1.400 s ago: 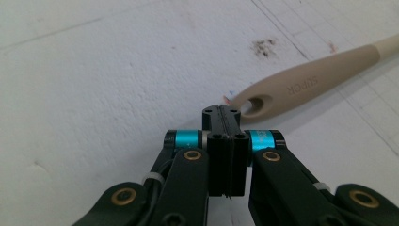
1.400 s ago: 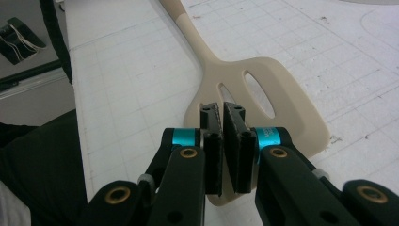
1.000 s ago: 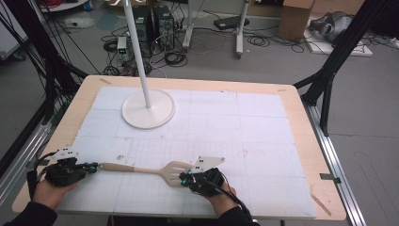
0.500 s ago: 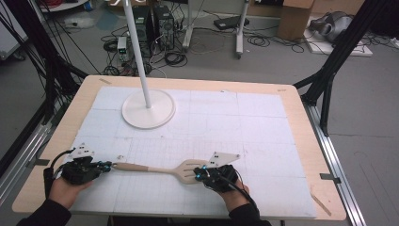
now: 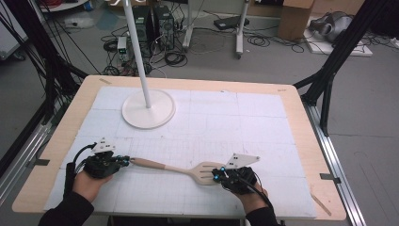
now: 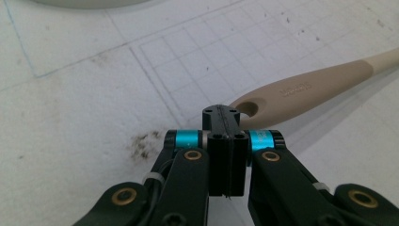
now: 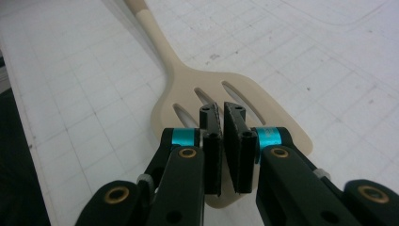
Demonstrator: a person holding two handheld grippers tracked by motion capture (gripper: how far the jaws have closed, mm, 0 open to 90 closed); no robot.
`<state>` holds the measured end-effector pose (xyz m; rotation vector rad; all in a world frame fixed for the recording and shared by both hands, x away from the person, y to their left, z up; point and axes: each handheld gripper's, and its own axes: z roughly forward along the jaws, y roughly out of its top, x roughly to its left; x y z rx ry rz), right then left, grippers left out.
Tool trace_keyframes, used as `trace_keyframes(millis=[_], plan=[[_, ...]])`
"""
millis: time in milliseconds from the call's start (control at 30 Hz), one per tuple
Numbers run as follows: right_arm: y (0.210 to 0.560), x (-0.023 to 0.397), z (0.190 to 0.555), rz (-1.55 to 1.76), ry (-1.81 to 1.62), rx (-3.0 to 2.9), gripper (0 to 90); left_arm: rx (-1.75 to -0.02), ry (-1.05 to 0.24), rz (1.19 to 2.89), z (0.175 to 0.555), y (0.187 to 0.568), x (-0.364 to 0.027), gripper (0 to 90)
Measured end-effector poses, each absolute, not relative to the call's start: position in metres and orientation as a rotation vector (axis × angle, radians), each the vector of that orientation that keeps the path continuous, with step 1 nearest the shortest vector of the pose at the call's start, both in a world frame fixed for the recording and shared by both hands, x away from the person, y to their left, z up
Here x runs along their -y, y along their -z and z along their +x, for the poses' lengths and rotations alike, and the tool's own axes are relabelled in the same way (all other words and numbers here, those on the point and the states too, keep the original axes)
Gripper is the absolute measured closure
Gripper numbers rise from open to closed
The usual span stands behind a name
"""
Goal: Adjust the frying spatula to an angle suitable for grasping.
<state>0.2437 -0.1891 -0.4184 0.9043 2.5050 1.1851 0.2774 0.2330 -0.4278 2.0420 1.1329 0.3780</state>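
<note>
A beige slotted spatula [image 5: 162, 166] lies across the near part of the white gridded mat, handle to the left, blade [image 7: 235, 94] to the right. My left gripper [image 5: 126, 161] is shut, pads pressed flat together, and its tips [image 6: 221, 113] meet the holed end of the handle [image 6: 301, 92]; nothing shows between them. My right gripper [image 5: 217, 176] reaches over the blade. Its jaws [image 7: 222, 110] stand a narrow gap apart and appear to pinch a rib between the slots. A shadow under the handle suggests it hangs slightly off the mat.
A white pole on a round white base [image 5: 148, 109] stands at the far left of the mat. The wooden table rim [image 5: 301, 122] frames the mat [image 5: 244, 127]. Black frame struts, cables and boxes lie on the floor beyond.
Both hands and the spatula between them have shifted to the right along the near side of the mat. Neither gripper's jaws look different.
</note>
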Motion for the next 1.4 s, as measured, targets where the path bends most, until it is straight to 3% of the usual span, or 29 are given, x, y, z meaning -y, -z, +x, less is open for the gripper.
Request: trace_keyframes(millis=[733, 1000, 1133, 1400], plan=[[0.416, 0.218, 0.23, 0.978, -1.167, -2.456, 83.0, -1.1, -0.339, 2.052, 0.298, 0.435, -0.196, 89.5], [0.409, 0.221, 0.228, 0.973, -1.293, -2.374, 63.5, -1.098, -0.354, 2.027, 0.301, 0.434, -0.203, 83.5], [0.402, 0.224, 0.223, 0.949, -1.357, -2.288, 47.5, -1.129, -0.376, 1.906, 0.299, 0.421, -0.221, 69.4], [0.392, 0.246, 0.218, 1.009, -1.394, -2.125, 36.2, -1.066, -0.442, 1.727, 0.283, 0.404, -0.25, 50.6]])
